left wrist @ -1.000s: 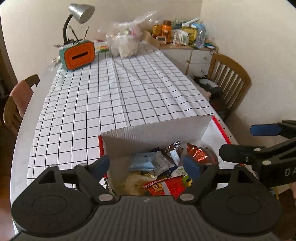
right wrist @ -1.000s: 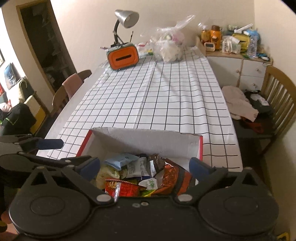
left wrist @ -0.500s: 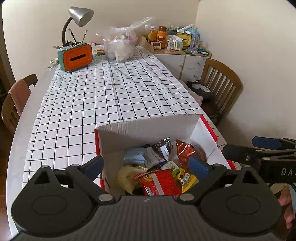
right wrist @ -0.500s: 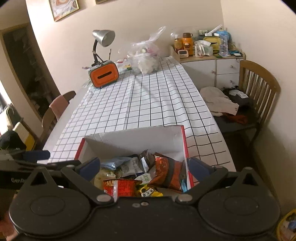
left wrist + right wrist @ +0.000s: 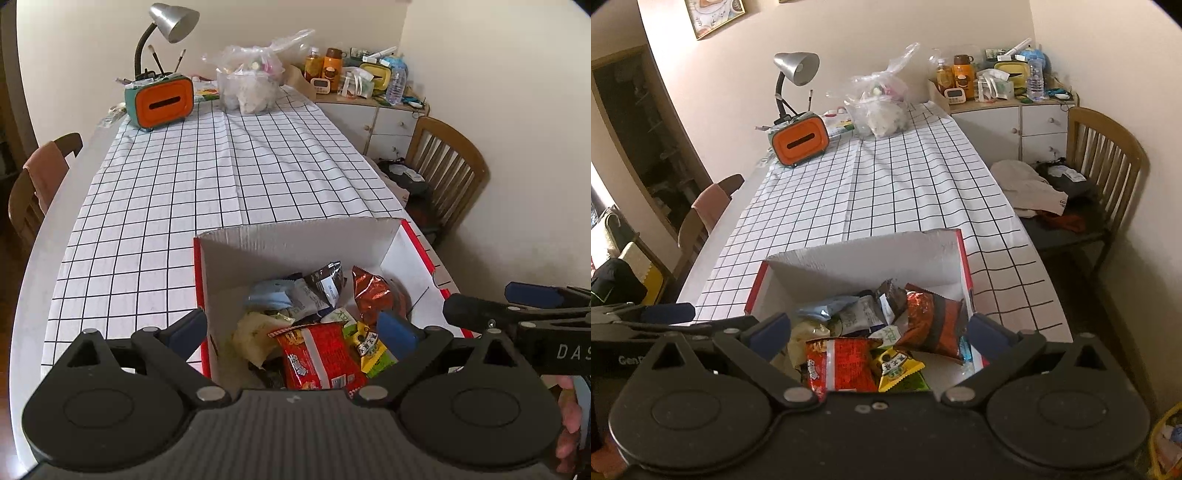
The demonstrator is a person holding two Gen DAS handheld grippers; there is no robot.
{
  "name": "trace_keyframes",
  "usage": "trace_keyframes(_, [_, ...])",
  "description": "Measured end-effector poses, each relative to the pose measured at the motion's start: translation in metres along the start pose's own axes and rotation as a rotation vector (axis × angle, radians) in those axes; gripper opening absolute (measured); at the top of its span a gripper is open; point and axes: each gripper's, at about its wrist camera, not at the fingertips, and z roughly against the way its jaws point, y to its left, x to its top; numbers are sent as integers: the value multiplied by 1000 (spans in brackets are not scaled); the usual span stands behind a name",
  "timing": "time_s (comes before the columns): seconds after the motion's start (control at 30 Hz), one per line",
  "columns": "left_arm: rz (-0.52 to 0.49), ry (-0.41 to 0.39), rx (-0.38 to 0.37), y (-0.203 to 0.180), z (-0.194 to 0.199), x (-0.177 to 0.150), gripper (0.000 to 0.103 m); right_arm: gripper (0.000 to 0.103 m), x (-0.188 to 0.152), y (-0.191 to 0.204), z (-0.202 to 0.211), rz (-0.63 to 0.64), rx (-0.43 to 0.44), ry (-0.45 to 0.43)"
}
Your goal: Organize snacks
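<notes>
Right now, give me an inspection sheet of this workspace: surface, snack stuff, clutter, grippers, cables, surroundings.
Surface: table under a black-grid white tablecloth.
Job's things: open cardboard box at the near edge, holding loose snack packets; red packet nearest, brown foil packet at the right.
Clutter: orange tissue box, desk lamp and clear plastic bag at the far end.
Grippers: left hand-held gripper and right hand-held gripper both open, empty, above the box.
Cables: nothing seen.
Surroundings: wooden chair with clothes, white cabinet crowded with bottles.
</notes>
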Motion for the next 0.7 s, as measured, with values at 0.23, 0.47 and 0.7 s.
trace_keyframes(0.23, [0,29,-13,-1,-5,-1,99,103,-1,4,2,28,-25,-4])
trace_keyframes(0.47, [0,40,-14,-1,-7,-2,99,103,-1,1,2,13,-47,-4])
trace_keyframes(0.7, [-10,55,-5,0,-9,-2,99,102,-2,4,1,27,-55,-3])
